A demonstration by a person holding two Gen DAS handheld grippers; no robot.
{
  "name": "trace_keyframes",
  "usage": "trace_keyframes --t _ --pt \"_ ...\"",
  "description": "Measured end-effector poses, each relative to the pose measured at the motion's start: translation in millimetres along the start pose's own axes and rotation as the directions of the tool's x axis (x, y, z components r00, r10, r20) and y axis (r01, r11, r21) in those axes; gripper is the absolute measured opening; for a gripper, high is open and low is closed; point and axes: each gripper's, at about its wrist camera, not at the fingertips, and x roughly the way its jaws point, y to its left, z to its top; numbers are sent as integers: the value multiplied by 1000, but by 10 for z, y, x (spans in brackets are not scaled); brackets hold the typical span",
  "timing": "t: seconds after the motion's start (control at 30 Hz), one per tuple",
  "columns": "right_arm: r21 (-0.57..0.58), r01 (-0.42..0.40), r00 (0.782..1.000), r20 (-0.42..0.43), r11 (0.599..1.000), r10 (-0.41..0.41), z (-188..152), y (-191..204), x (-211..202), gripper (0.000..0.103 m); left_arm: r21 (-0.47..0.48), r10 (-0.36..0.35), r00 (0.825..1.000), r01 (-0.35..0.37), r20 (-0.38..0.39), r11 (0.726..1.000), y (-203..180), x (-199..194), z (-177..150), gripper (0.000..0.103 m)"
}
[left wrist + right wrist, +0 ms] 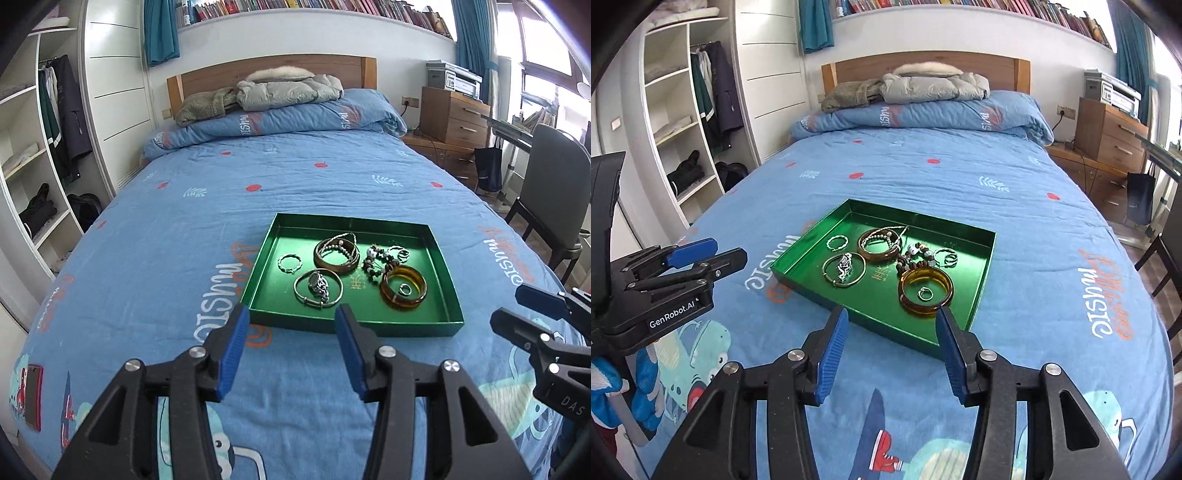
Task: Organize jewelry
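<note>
Left tongs: hovering spread wide, gripping nothing — just short of the tray's near rim.
Right tongs: also gaping, empty.
Jewelry: lying inside the green tray on the bed.

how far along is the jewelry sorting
Done: every visible piece lies in the green tray on the bed, though bunched together. In hand: nothing; left gripper and right gripper are open and empty short of it. Left: separating pieces like the amber bangle.
</note>
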Motion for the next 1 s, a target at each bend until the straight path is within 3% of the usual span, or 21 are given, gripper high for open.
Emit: trace_keyframes --t 0.5,1.0 --pt "-8 34 986 163 999 -33 -522 367 -1325 73 10 79 986 -82 145 997 120 -1291 -493 51" --pt "-16 62 967 248 998 -56 -809 526 -1974 95 17 65 969 -71 237 997 82 -2055 -810 52"
